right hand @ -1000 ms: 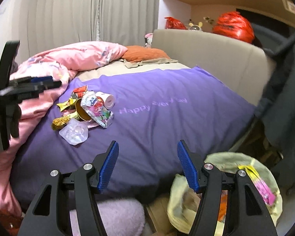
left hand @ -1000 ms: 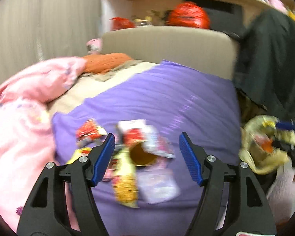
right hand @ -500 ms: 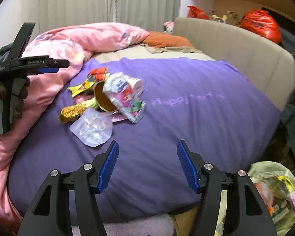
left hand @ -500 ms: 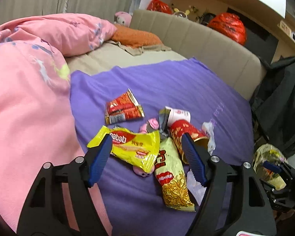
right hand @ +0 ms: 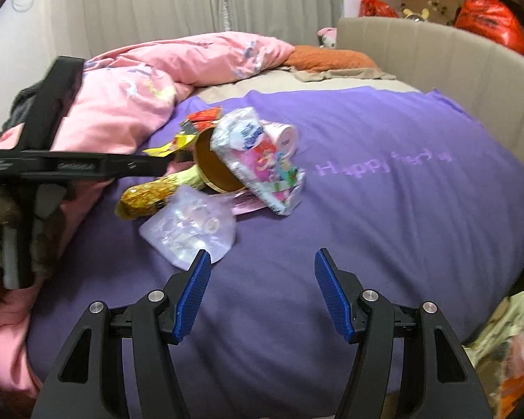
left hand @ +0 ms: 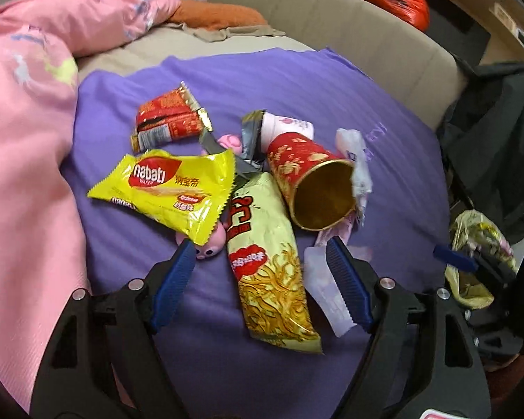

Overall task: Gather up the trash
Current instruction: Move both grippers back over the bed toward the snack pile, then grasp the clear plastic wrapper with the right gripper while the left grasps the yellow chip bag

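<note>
Crinkly foil is what most of this litter is made of, and it lies in one loose heap on the purple blanket toward the pink duvet side of the bed. Nearest the left gripper is the long gold noodle-snack packet, which looks flat, empty and very light; it will likely buckle and slide under a pinch. The safest hold is probably across its width near the crimped lower end, where the film is doubled. Overlapping its top is the yellow Nabati wafer wrapper, equally flimsy, best taken by a sealed edge. The red-and-gold paper cup lies on its side with its mouth toward the camera; it seems stiffer but crushable, so a grip on the rim wall suits it. Behind sit a red wrapper and a small white cup; a clear plastic bag lies closest to the right gripper and looks slippery.

The left gripper's jaws have just been opening and now stand wide, straddling the noodle packet's lower part without pressing it. The right gripper is also spread wide and empty, above bare blanket. A yellowish trash bag waits off the bed's edge.
</note>
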